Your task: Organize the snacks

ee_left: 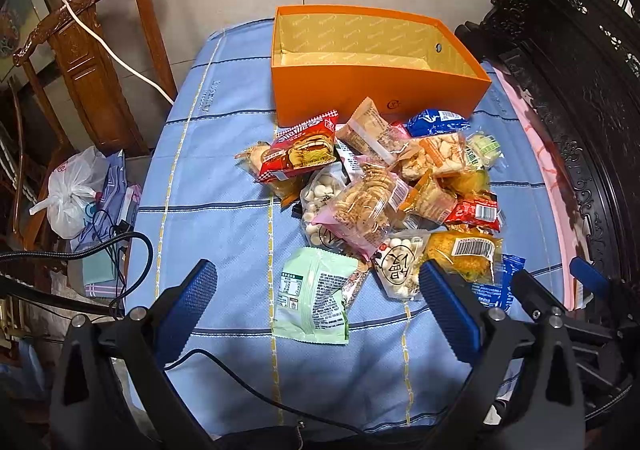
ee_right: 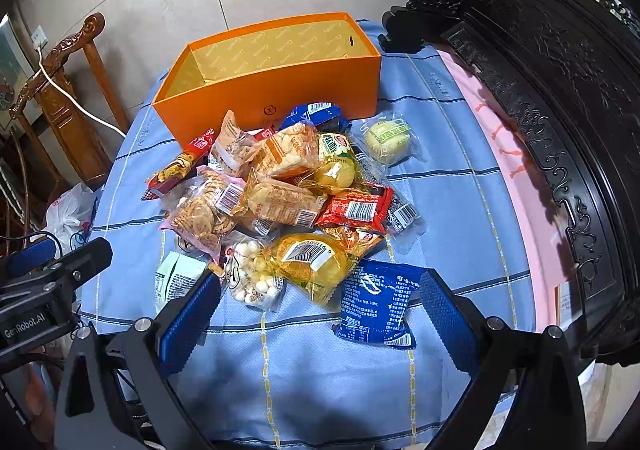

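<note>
1. Left gripper [ee_left: 316, 292]: jaws wide open, nothing held, above pale green packet [ee_left: 314, 296] at near edge of pile.
2. Right gripper [ee_right: 318, 300]: jaws wide open, empty; blue packet [ee_right: 378, 304] lies btwn fingers on cloth.
3. Snack pile [ee_right: 276, 189] mid-table on blue striped cloth [ee_right: 460, 209], touching front of orange box [ee_right: 280, 89]; no snacks visible in box.

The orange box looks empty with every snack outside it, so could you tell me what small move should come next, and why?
Probably lower the open right gripper onto the blue packet and close. It lies flat and apart at the pile's near edge, already between the fingers, while the orange box holds nothing.
</note>
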### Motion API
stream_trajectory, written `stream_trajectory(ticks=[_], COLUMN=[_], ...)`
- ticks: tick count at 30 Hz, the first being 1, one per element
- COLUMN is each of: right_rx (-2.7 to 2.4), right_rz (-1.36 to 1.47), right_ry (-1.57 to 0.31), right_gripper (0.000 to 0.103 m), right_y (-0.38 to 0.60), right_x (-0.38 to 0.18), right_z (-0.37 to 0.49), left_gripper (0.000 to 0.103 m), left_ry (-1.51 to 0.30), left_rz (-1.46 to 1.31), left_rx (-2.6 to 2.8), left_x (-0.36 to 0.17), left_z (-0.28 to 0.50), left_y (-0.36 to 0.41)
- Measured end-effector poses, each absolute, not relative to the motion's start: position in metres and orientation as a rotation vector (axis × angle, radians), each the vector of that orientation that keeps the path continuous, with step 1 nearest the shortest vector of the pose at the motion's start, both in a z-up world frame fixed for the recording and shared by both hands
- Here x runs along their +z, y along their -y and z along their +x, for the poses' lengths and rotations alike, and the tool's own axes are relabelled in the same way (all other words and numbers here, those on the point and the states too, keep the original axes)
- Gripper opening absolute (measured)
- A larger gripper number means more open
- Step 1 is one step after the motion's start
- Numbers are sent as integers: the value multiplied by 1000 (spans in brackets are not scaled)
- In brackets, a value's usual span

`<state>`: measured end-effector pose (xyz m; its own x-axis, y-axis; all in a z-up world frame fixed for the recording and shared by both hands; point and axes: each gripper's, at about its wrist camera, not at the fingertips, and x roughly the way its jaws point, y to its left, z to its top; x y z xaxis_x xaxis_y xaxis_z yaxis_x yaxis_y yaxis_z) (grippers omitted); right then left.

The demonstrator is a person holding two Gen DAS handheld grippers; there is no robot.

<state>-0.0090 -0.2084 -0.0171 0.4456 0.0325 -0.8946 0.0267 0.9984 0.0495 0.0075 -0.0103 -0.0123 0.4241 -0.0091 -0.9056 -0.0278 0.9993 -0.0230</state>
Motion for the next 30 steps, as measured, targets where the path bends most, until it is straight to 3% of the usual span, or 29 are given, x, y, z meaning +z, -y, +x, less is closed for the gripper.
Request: stream_trajectory(ticks=[30], right_rx=[8], right_rz=[61], right_ry=[-1112], right_gripper=[100], right_y=[207], right_x=[-20], right_z=[-10], left_gripper=[99], left_ry=[-1132], left_rz=[-35], left_rx=[14], left_x=[-12], left_z=[7], left_y=[9])
